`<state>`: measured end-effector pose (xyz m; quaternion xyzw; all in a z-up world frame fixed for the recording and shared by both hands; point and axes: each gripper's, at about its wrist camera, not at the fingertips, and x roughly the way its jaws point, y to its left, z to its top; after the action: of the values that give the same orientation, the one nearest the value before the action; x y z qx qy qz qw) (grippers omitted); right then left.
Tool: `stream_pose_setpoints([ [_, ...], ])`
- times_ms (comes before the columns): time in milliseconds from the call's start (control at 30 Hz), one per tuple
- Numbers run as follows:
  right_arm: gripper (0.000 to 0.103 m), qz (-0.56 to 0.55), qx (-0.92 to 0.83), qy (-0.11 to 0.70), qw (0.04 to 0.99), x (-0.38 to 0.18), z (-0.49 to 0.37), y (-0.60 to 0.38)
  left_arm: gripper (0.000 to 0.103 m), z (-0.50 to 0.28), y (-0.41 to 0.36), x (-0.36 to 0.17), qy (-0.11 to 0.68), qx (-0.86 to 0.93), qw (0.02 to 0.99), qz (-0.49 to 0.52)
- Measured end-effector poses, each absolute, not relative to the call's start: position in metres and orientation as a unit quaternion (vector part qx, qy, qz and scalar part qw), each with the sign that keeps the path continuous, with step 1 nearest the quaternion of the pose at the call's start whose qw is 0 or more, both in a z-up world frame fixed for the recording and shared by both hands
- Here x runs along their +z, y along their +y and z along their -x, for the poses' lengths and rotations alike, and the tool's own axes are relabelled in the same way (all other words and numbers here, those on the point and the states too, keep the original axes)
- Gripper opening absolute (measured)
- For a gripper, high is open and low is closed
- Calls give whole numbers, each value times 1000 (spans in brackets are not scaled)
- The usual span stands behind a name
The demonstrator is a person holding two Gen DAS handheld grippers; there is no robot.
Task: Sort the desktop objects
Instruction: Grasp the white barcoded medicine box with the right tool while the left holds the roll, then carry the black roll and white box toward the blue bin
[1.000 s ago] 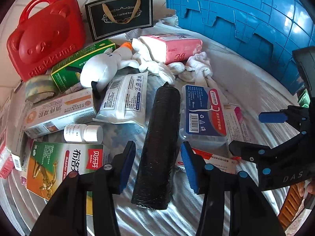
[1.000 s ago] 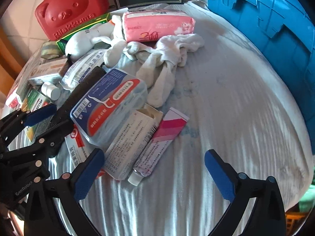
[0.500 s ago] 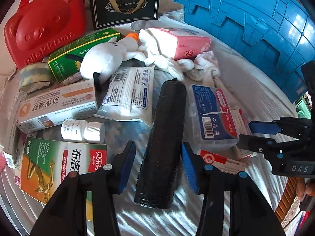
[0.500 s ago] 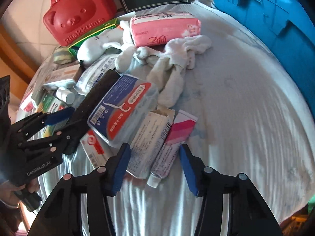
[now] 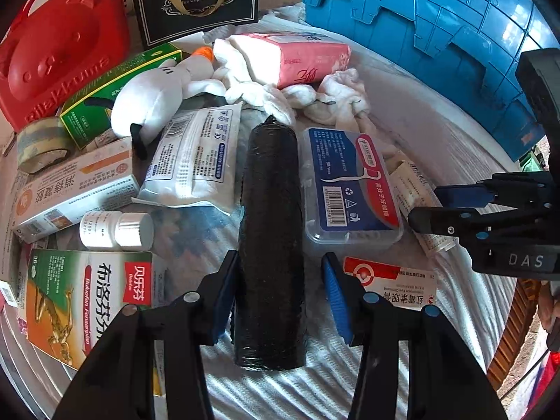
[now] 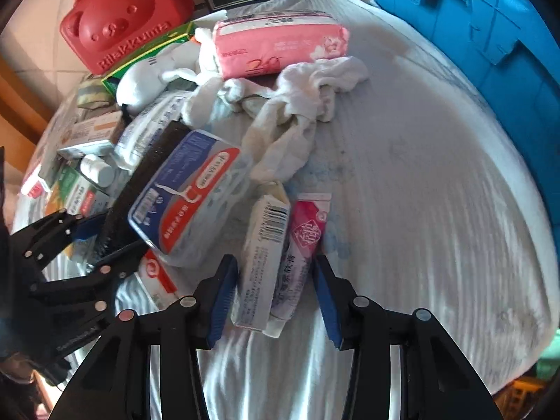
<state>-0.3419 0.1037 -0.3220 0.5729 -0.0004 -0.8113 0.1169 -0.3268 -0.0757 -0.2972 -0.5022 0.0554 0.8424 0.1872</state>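
Note:
A black roll (image 5: 271, 227) lies lengthwise on the white cloth. My left gripper (image 5: 280, 294) straddles its near end: the left pad is against it and a gap shows at the right pad. Right of the roll sits a clear floss-pick box (image 5: 346, 189). In the right wrist view my right gripper (image 6: 274, 287) has its jaws closing on a white carton (image 6: 262, 245) and a pink tube (image 6: 304, 238). The two are squeezed side by side, with a pad touching each. The left gripper (image 6: 101, 241) shows at the left edge of that view.
A blue crate (image 5: 437, 35) stands at the back right, a red bear case (image 5: 52, 52) and a black gift bag (image 5: 199, 0) at the back. A pink tissue pack (image 5: 297, 56), white rags (image 5: 336, 94), a plush toy (image 5: 150, 98), medicine boxes and a pill bottle (image 5: 115, 231) crowd the left.
The right jaws came in from wide open to the carton and tube, and the carton tipped onto its edge beside the tube. The left gripper stayed around the roll.

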Motion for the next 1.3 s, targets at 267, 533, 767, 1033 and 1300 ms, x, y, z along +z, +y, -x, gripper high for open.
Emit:
stream_pose_setpoints([
  [267, 47, -537, -832, -40, 130, -298, 334, 123, 47, 324, -77, -298, 58, 845, 189, 497],
  [533, 40, -548, -822, -13, 157, -309, 344, 92, 47, 327, -74, -298, 59, 844, 193, 497],
  [767, 24, -572, -806, -38, 148, -325, 349, 100, 46, 330, -79, -298, 54, 844, 203, 494],
  [1033, 19, -564, -811, -48, 144, -325, 345, 112, 32, 333, -92, -297, 33, 842, 197, 500],
  [1300, 17, -533, -833, -63, 131, -300, 335, 118, 32, 311, -107, -276, 42, 854, 191, 481],
])
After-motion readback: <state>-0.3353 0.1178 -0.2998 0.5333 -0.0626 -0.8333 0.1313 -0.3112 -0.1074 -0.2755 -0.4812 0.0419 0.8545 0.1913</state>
